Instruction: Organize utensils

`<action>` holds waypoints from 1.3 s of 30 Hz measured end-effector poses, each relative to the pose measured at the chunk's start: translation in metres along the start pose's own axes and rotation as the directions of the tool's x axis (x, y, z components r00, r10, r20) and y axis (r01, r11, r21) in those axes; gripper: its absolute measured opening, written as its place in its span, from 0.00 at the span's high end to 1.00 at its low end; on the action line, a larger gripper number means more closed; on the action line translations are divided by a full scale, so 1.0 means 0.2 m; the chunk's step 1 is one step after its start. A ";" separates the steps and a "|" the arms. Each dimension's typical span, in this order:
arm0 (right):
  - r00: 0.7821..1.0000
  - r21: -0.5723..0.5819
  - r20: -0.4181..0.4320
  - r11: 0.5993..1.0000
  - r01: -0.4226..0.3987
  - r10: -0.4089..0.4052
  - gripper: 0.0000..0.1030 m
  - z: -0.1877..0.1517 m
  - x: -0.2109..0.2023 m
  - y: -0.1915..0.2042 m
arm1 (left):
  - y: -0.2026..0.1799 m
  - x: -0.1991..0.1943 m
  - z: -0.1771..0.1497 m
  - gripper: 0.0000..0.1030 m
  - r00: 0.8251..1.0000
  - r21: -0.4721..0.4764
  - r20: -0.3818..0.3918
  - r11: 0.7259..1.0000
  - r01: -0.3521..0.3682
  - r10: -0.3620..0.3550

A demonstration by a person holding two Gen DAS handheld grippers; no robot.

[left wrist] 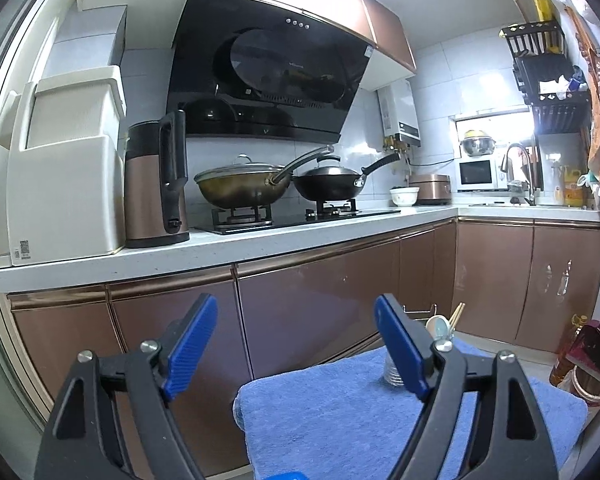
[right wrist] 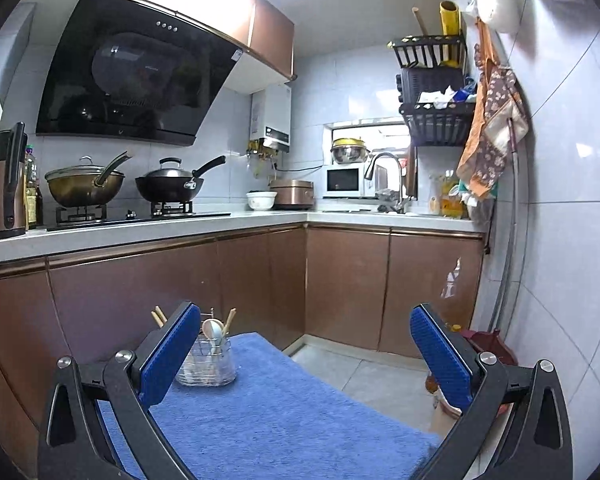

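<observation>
1. A kitchen counter (left wrist: pixel 260 248) with brown cabinets is seen across the middle of both views; the large cream container (left wrist: pixel 66 172) at the left edge is shown whole only by the left wrist view.
2. A blue towel (right wrist: pixel 284 412) is spread in the lower centre of both views.
3. The left gripper (left wrist: pixel 296 344) is held wide open and empty at the bottom of its frame; the right gripper (right wrist: pixel 306 352) is likewise spread apart, with nothing between its pads.
4. A clear utensil holder (right wrist: pixel 208 368) stands on the towel's far left part. It is plainly shown in the right view, but mostly hidden behind a finger in the left view.
5. A spoon (right wrist: pixel 212 330) and chopsticks (right wrist: pixel 230 320) are seen upright inside it.
</observation>
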State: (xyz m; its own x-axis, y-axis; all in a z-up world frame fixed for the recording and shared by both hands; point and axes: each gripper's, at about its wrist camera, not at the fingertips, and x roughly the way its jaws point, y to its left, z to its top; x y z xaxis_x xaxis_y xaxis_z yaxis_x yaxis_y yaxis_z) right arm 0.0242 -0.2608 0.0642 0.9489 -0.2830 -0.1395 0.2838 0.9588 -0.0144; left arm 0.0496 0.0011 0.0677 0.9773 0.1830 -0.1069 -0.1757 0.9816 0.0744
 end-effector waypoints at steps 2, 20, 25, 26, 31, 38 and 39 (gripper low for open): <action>1.000 -0.002 0.010 1.000 0.016 -0.016 0.00 0.01 -0.02 -0.01 | 0.00 -0.01 0.00 0.22 1.000 0.003 0.006 1.000 -0.004 0.004; 1.000 0.002 0.020 1.000 0.022 -0.022 0.00 0.02 -0.06 -0.04 | 0.01 -0.04 -0.02 0.22 1.000 0.005 0.019 1.000 -0.024 0.024; 1.000 -0.001 0.020 1.000 0.011 -0.011 0.00 0.02 -0.06 -0.04 | 0.01 -0.05 -0.02 0.22 1.000 0.005 0.018 1.000 -0.023 0.023; 1.000 -0.002 0.021 1.000 0.009 -0.009 0.00 0.02 -0.07 -0.04 | 0.01 -0.05 -0.02 0.22 1.000 0.005 0.019 1.000 -0.023 0.023; 1.000 -0.010 0.022 1.000 -0.001 0.001 0.00 0.01 -0.07 -0.03 | 0.01 -0.06 -0.03 0.22 1.000 -0.003 0.018 1.000 -0.025 0.025; 1.000 -0.023 0.017 1.000 -0.014 0.014 0.00 0.01 -0.07 -0.01 | 0.02 -0.07 -0.04 0.22 0.999 -0.007 0.015 1.000 -0.030 0.030; 1.000 -0.026 0.016 1.000 -0.016 0.016 0.00 0.01 -0.07 -0.01 | 0.03 -0.07 -0.04 0.22 0.999 -0.007 0.014 1.000 -0.030 0.030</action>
State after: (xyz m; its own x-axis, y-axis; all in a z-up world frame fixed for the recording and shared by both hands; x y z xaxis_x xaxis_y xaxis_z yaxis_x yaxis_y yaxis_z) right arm 0.0109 -0.2581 0.0681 0.9555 -0.2679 -0.1234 0.2652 0.9634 -0.0377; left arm 0.0350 0.0040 0.0620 0.9731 0.2117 -0.0907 -0.2057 0.9760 0.0711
